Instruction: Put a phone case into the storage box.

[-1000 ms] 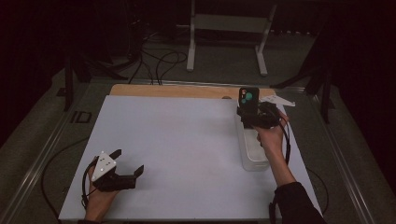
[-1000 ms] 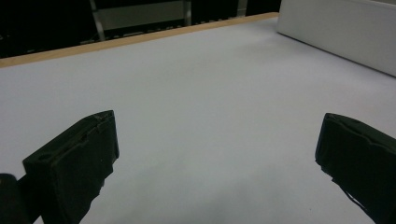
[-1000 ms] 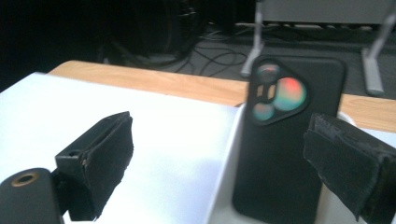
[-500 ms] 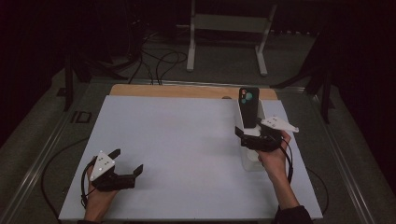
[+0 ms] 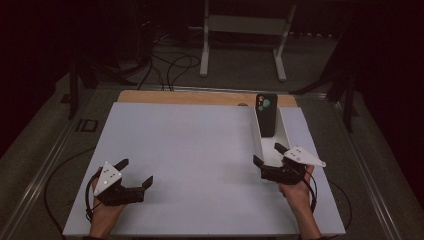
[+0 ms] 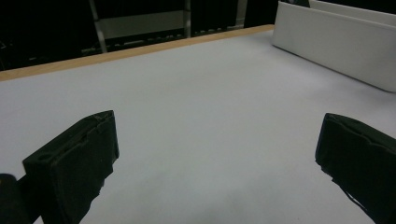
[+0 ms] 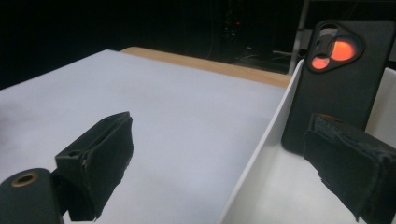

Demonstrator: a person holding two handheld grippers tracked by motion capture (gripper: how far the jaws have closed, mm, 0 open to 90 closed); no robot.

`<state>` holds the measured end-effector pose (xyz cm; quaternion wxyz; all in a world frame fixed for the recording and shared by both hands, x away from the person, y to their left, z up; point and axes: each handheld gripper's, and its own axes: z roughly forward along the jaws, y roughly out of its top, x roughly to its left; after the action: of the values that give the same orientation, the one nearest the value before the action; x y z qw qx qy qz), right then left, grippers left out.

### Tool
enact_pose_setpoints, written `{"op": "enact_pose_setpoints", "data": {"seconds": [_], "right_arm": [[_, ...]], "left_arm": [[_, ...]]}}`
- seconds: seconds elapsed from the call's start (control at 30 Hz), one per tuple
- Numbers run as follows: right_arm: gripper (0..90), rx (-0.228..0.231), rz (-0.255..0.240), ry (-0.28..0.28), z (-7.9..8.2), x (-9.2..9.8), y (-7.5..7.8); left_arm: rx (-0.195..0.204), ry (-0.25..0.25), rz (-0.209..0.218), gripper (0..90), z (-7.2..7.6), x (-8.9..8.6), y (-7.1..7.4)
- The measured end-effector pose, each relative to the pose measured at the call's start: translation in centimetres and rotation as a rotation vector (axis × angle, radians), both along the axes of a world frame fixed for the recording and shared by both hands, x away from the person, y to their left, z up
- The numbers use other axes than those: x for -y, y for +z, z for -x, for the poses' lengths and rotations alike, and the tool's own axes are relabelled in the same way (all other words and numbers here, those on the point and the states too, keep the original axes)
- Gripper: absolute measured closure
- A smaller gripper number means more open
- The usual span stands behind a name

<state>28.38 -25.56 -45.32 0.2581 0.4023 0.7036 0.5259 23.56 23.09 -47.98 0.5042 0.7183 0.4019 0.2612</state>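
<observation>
Right gripper (image 5: 270,156), lower right of the high view, we held with jaws spread and empty at the near end of the white tray (image 5: 284,131). We judged the placing done: the phone (image 5: 266,115) stood upright at the tray's far end. Our left gripper (image 5: 134,174) rested spread at lower left.

The phone (image 7: 343,84) stands with its foot hidden behind the right hand-held gripper (image 7: 224,172), whose far jaw runs off the picture's right edge, while the white tray (image 6: 336,46) at the worktop's right edge is cut off in the left gripper view.
</observation>
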Motion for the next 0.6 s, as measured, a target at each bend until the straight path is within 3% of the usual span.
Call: {"op": "enact_pose_setpoints", "data": {"seconds": [0.1,0.3,0.6], "right_arm": [[8.0,0.012,-0.025,0.013,0.6,0.4,-0.3],[8.5,0.058,-0.029,0.007,1.7,1.1,-1.0],[8.4,0.061,-0.051,0.024,2.8,1.5,-1.7]], "left_arm": [[0.002,0.001,0.002,0.0,0.0,0.0,0.0],[0.007,-0.003,0.003,0.0,0.1,-0.1,0.0],[0.008,-0.005,-0.006,0.0,0.1,-0.2,-0.2]]}}
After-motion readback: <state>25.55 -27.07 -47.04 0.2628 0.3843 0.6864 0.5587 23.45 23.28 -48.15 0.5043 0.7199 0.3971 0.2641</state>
